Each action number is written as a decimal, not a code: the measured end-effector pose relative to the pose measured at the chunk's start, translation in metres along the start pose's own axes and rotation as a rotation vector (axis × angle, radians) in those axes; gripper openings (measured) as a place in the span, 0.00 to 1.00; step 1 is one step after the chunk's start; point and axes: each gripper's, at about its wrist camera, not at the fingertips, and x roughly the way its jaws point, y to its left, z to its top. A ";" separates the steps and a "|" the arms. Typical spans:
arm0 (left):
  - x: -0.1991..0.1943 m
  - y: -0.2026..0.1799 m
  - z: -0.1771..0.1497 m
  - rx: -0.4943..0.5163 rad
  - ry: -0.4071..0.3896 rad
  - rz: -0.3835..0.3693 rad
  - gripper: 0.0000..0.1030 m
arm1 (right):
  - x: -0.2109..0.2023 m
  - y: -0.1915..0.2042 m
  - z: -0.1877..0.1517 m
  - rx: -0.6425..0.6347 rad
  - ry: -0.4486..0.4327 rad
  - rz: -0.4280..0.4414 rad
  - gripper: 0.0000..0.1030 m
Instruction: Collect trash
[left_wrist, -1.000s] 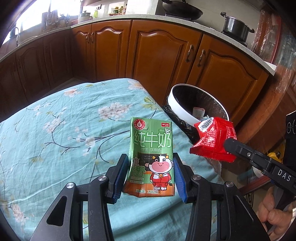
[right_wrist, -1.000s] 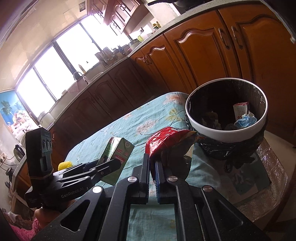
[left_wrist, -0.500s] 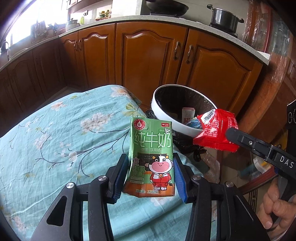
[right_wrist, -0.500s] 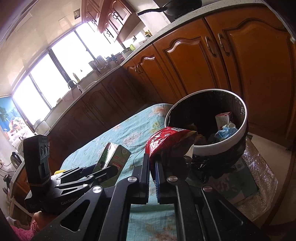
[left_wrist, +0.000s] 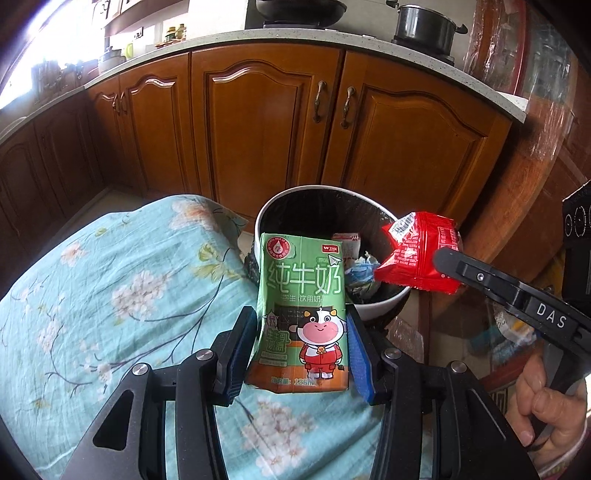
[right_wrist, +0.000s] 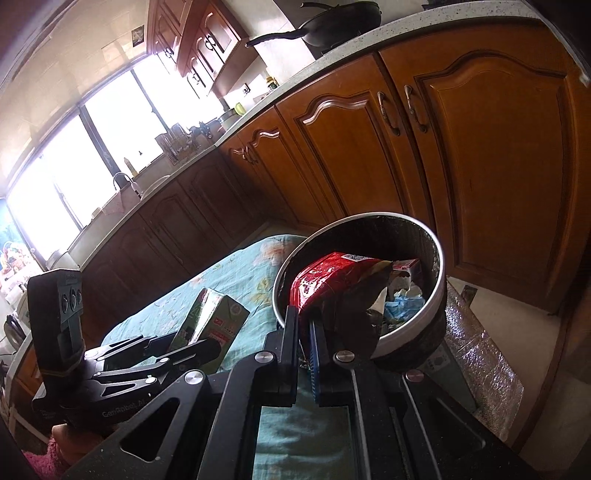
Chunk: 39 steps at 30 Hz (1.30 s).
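- Left gripper (left_wrist: 301, 345): black frame, blue ribbed pads, jaws part-way closed on a green milk carton (left_wrist: 303, 314), clamped by its two narrow sides near the bottom.
- Carton: small rectangular paper box, glossy print, cartoon cow in red outfit, orange strip at base, standing upright between the pads. Held over the edge of the table, with the trash bin (left_wrist: 376, 308) just behind it.
- From the right wrist view the same carton (right_wrist: 210, 326) shows its folded gable top, tilted, silver-green foil look.
- Right gripper (right_wrist: 304, 332): jaws nearly together, pinching a red snack wrapper (right_wrist: 328, 282) by one crimped end.
- Wrapper: crinkly shiny plastic film, puffed pillow shape, white barcode patch at top corner, dark inner side showing. It hangs over the bin opening; in the left wrist view the wrapper (left_wrist: 421, 254) sits above the bin's right rim.
- Bin: round, white smooth rim, black plastic liner bag bunched outside. Inside: a small white carton (left_wrist: 347, 245), crumpled blue-white paper.
- Tablecloth (left_wrist: 110, 280): teal, soft woven cloth, white and pink blossom branch print, wrinkled.
- Wooden cabinets (left_wrist: 266, 122) behind: glossy brown arched panel doors, metal handles, speckled stone counter above.
- Person's right hand (left_wrist: 546, 406) grips the right tool handle.
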 end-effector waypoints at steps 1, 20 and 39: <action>0.004 -0.001 0.005 0.007 0.003 0.000 0.44 | 0.002 -0.002 0.003 -0.001 0.002 -0.005 0.05; 0.086 -0.014 0.064 0.058 0.120 0.003 0.48 | 0.054 -0.035 0.029 -0.001 0.124 -0.057 0.10; 0.035 0.017 0.014 -0.125 0.029 -0.017 0.51 | 0.023 -0.031 0.013 0.048 0.058 -0.033 0.38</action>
